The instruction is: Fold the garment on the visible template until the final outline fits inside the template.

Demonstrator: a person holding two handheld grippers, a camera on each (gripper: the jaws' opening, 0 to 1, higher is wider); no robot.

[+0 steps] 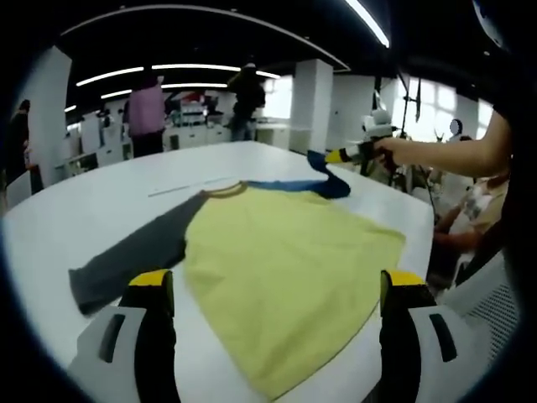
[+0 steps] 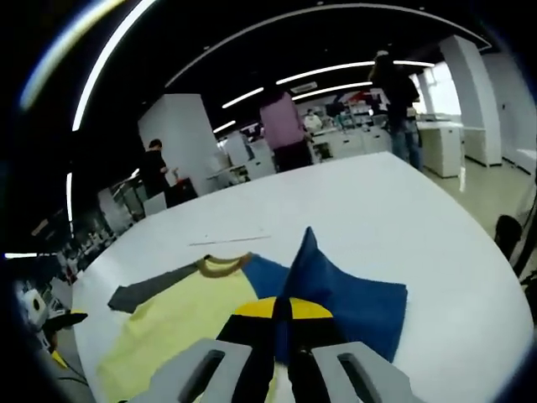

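On the large white table (image 1: 75,218) lies the yellow cloth shirt (image 1: 285,269) with one grey and one blue sleeve (image 2: 352,306). My right gripper (image 2: 281,323) pinches the blue sleeve, lifted beside the yellow body. My left gripper (image 1: 273,290) stands spread above the hem.

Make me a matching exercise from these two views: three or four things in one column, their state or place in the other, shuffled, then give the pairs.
Things:
1. blue sleeve
2. grey sleeve
3. yellow body of the shirt
4. left hand-held gripper

States:
A. lies flat, stretched out on the white table
B. open, hovering over the hem
C. pinched and lifted by the right hand-held gripper
D. spread flat between the two sleeves

Pairs: 1-C, 2-A, 3-D, 4-B
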